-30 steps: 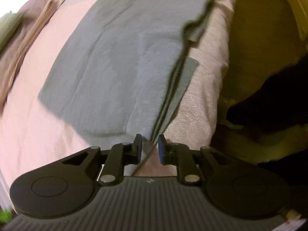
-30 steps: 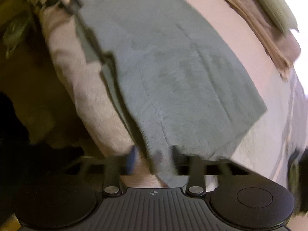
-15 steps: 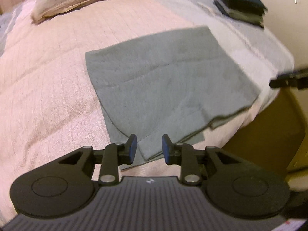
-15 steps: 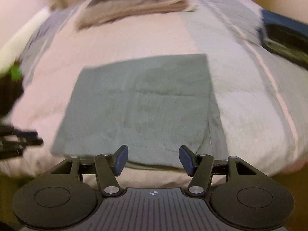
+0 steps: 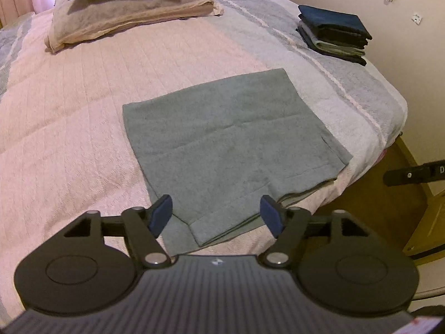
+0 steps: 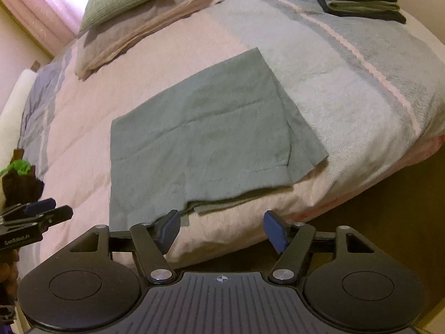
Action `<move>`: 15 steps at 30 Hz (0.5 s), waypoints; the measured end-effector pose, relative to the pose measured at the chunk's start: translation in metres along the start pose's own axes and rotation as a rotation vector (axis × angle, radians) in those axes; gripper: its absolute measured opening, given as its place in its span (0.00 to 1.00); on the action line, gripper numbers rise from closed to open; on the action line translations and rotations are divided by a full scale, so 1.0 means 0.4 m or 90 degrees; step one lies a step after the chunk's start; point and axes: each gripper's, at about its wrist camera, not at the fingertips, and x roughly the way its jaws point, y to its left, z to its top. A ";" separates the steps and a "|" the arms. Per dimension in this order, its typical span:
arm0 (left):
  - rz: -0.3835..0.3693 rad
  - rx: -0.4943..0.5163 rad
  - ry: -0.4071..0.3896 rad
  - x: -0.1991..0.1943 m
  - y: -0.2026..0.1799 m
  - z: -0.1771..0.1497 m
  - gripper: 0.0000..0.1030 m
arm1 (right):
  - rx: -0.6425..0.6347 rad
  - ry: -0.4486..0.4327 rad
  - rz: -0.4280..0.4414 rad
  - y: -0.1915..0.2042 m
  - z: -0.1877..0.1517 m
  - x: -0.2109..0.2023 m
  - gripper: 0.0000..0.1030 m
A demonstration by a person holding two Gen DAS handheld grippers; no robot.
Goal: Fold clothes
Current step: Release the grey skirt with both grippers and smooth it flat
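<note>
A grey-green garment (image 5: 222, 144) lies folded in layers on the pink bed cover (image 5: 69, 128), with its near edge close to the foot of the bed. My left gripper (image 5: 217, 215) hovers open just over that near edge, nothing between its blue pads. In the right wrist view the same garment (image 6: 200, 139) lies flat ahead. My right gripper (image 6: 222, 231) is open and empty, held back over the bed's edge just short of the garment's near hem. The left gripper (image 6: 39, 213) shows at the far left, held by a gloved hand (image 6: 19, 183).
A stack of folded dark clothes (image 5: 333, 33) sits at the bed's far right corner. Pillows and a folded beige blanket (image 5: 125, 8) lie at the head. The bed drops off at the right to a wooden floor (image 6: 375, 208). The right gripper (image 5: 414, 174) pokes in there.
Both grippers have let go of the garment, opened wide and drawn back. The garment, earlier held up by its edge, now lies folded flat on the bed.
</note>
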 end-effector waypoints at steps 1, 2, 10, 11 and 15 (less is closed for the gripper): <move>0.000 -0.002 0.002 0.004 -0.001 -0.002 0.66 | -0.002 0.003 0.002 0.002 0.004 0.007 0.63; 0.000 -0.003 0.005 0.007 -0.004 -0.002 0.69 | -0.002 0.008 0.002 0.003 0.006 0.008 0.63; 0.014 0.008 0.022 0.041 -0.018 -0.001 0.87 | -0.015 0.029 0.000 0.026 0.019 0.041 0.64; 0.015 0.008 0.025 0.045 -0.020 0.001 0.88 | -0.018 0.032 -0.001 0.029 0.020 0.044 0.64; 0.016 0.019 0.032 0.060 -0.024 0.009 0.89 | -0.022 0.037 -0.007 0.035 0.022 0.056 0.64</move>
